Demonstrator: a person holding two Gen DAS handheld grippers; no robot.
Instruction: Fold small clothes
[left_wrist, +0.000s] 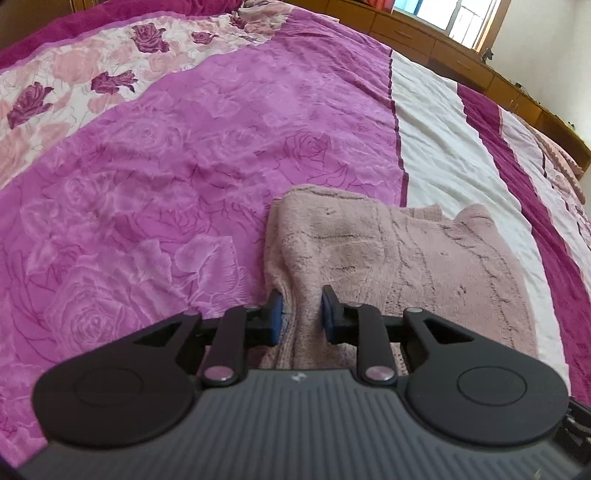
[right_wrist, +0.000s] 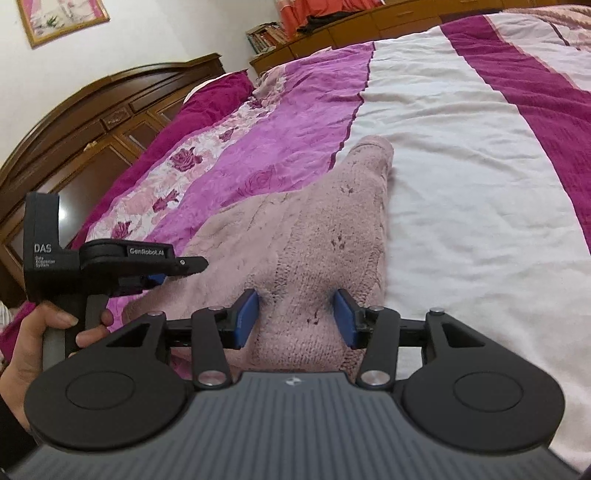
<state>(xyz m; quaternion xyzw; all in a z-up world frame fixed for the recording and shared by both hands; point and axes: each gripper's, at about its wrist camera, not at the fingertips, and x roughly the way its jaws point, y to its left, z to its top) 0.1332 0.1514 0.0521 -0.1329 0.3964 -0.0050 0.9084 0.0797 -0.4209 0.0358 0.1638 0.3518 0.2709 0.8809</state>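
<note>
My left hand-held gripper (left_wrist: 301, 314) pinches a narrow ridge at the left edge of the pink knit garment (left_wrist: 399, 258), which lies on the bed (left_wrist: 147, 166) across the seam between purple and white bands. My right hand-held gripper (right_wrist: 297, 319) stands half wide, its pads (right_wrist: 245, 317) pressing into a bunched fold near the garment's right edge. Open bedspread stretches ahead and to both sides.

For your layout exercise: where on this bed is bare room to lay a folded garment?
Free: the white stripe between the fuzzy pink knitted garment and the dark magenta band, and the pink rose-print area left of the garment. Crowded: the near edge, where both grippers bunch it.
</note>
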